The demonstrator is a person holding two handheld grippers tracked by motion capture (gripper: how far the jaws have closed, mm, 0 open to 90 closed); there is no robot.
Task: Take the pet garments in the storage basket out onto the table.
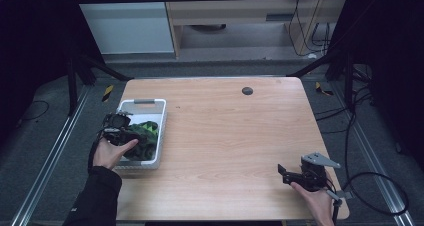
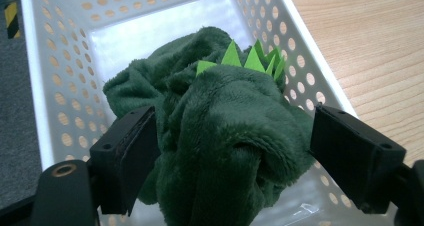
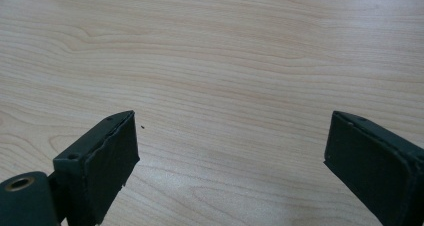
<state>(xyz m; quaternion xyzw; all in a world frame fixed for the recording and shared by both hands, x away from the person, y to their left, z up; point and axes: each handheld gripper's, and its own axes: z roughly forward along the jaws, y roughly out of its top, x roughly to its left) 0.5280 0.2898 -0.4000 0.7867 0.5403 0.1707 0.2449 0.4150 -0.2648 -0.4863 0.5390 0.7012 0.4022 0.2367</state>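
the wooden bench (image 1: 225,136) carries a white perforated basket (image 1: 131,106) at its left edge, and in it lies a dark green plush toy (image 2: 220,121) with bright green felt spikes (image 2: 242,61). the left tool (image 2: 230,156) is down inside the basket with its jaws wide, the plush bunched between them: the left pad looks to be touching the fabric, the right pad stands just clear. it looks like the grasp is about to be made, so close squarely on the thick middle fold rather than a loose edge, and lift straight up clear of the basket wall. the right tool (image 3: 227,151) hovers wide open and empty over bare bench at the near right.
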